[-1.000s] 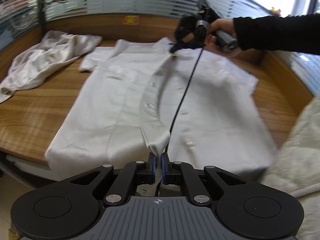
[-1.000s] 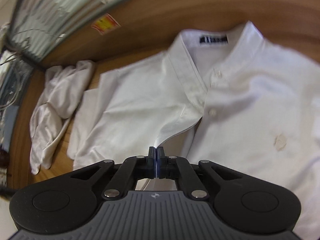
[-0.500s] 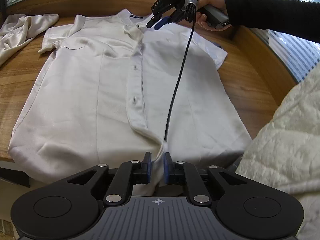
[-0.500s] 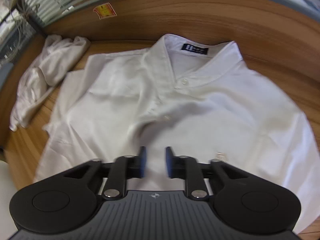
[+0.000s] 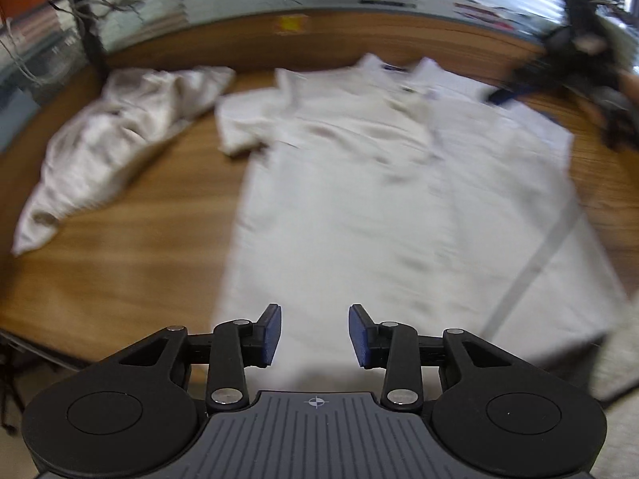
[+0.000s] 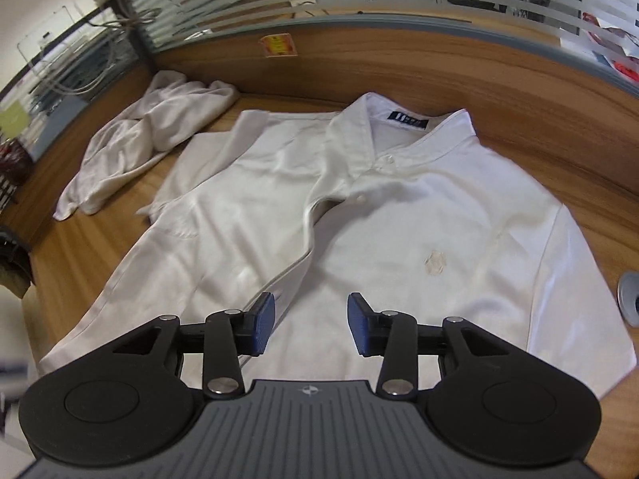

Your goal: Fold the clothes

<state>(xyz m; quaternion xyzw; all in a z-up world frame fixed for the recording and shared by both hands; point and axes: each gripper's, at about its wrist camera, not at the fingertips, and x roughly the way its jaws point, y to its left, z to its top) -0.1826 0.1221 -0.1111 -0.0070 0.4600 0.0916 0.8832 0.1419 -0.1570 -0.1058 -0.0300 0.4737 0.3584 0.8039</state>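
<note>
A white short-sleeved button shirt (image 6: pixel 359 215) lies face up and spread flat on the wooden table (image 6: pixel 100 247), collar at the far side; the left wrist view shows the same shirt (image 5: pixel 379 199), blurred. My left gripper (image 5: pixel 314 333) hovers over the shirt's near hem, its jaws opening with nothing pinched between the blue pads. My right gripper (image 6: pixel 310 325) hangs above the shirt's front below the placket, jaws also opening and empty. In the left wrist view the right gripper (image 5: pixel 519 92) shows as a dark blur at the far right, beside the shirt's shoulder.
A second, crumpled white garment (image 6: pixel 151 131) lies at the table's far left. A wooden partition (image 6: pixel 399 68) with frosted glass walls the table's back. A round metal cable grommet (image 6: pixel 631 295) sits at the right edge. A black cable (image 5: pixel 535 263) crosses the shirt's right side.
Both grippers let go of the shirt's front edge and opened. The placket dropped flat. The left view swung left; the right gripper drew back and up from the collar.
</note>
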